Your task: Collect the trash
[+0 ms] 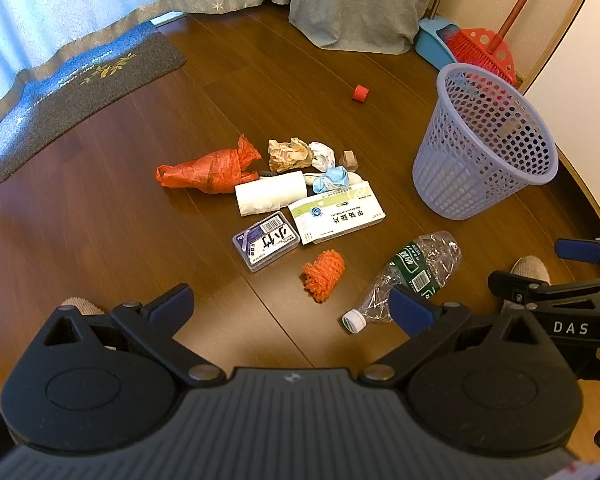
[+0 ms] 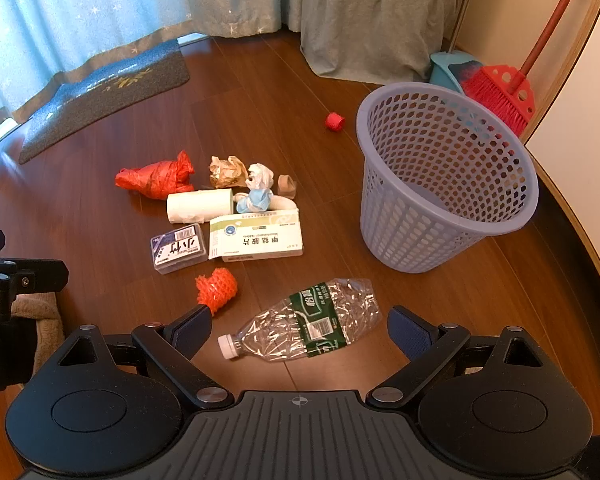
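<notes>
Trash lies on the wooden floor: a crushed clear bottle point(image 2: 308, 328) with a green label, an orange net point(image 2: 217, 288), a white medicine box point(image 2: 256, 236), a small plastic case point(image 2: 178, 249), a paper roll point(image 2: 200, 205), a red bag point(image 2: 156, 178) and crumpled papers point(image 2: 228, 171). A lilac mesh basket point(image 2: 444, 184) stands upright to the right. My right gripper point(image 2: 300, 334) is open above the floor, its fingers framing the bottle. My left gripper point(image 1: 292, 306) is open over bare floor, the orange net point(image 1: 324, 274) and the bottle point(image 1: 412, 276) just ahead.
A red cap point(image 1: 360, 93) lies alone further back. A red broom point(image 2: 504, 100) and a blue dustpan point(image 2: 452, 68) lean in the corner behind the basket. A grey doormat point(image 1: 80, 92) lies by the curtains. A person's slippered feet point(image 1: 530, 268) stand close.
</notes>
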### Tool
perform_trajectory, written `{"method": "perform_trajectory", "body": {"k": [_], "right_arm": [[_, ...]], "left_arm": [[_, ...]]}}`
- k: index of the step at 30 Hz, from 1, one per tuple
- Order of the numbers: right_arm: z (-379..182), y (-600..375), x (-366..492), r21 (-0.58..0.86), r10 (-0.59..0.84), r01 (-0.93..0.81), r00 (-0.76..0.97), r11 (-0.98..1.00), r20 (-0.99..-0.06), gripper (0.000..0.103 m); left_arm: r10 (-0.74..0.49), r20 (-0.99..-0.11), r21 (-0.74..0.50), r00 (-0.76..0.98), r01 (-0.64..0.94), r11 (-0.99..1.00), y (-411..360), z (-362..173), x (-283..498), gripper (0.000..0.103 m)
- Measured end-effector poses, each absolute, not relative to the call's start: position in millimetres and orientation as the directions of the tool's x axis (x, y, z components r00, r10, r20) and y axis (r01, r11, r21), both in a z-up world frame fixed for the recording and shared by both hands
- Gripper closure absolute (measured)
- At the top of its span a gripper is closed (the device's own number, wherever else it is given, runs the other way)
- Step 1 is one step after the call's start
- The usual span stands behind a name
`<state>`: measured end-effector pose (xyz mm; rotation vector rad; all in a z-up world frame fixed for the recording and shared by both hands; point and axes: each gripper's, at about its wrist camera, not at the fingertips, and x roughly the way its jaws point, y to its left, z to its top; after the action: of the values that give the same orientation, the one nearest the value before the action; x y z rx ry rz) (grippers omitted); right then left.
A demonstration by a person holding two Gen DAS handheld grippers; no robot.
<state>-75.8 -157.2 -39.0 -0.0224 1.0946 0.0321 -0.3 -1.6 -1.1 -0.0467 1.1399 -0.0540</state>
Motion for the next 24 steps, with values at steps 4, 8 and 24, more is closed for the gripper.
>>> {"method": "perform_trajectory", "body": {"k": [4,8,24], "right_arm": [[-39.0,-156.6,-75.6,-0.003,0.015,-0.038,0.458,0.999,-0.889,0.01],[-39.0,-156.4,-75.5,-0.002,0.015,-0.038,0.458,0.999,-0.889,0.01],[-36.9,-156.2,-76.6,-0.003,0.016,-0.04,0.457,0.999,-0.889,0.01]], "left_arm": [[-0.068,-0.907,-0.065,0.415,0.021,0.998,-2.6,-0.7,-0.5,0.001],[-0.069,-0.907,-0.066,0.415,0.021,0.998,-2.7,-0.8,-0.7,0.001],[-0.07,-0.907,-0.066,0.415,0.025,0.998,-1.8,-1.0,-0.5,0.001]]}}
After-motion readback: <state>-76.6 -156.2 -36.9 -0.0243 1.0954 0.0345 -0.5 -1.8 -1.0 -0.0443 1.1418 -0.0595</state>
